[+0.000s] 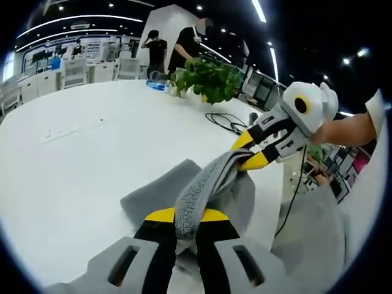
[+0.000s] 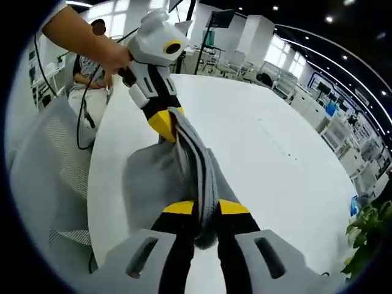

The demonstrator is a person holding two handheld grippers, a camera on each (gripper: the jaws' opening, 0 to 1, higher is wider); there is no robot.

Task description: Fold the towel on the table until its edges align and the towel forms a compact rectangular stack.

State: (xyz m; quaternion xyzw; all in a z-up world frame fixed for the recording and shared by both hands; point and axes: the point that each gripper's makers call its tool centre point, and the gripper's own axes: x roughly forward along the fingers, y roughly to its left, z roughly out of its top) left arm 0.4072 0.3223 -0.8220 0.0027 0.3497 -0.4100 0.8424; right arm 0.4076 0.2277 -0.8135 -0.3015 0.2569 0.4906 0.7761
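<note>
While both grippers pinch the grey towel (image 1: 202, 190) and stretch a bunched edge between them, the rest of the cloth sags onto the white table (image 1: 79, 159) below. Seen from the left gripper view, the left gripper (image 1: 186, 215) has its fingers clenched on the towel at 6 o'clock, and the right gripper (image 1: 250, 151) bites the far end of that edge toward 2 o'clock. The right gripper view mirrors this: the right gripper (image 2: 207, 208) is clamped on cloth at 6 o'clock, the left gripper (image 2: 170, 125) near 11 o'clock. This towel looks light, soft and limp, a textured knit that should not slip easily but will droop and wrinkle wherever unsupported. Holds at the corners, with the edge kept taut, would likely serve best for aligning edges. A plant (image 1: 211, 79) and a cable (image 1: 226, 121) sit well apart at 12 to 1 o'clock.
</note>
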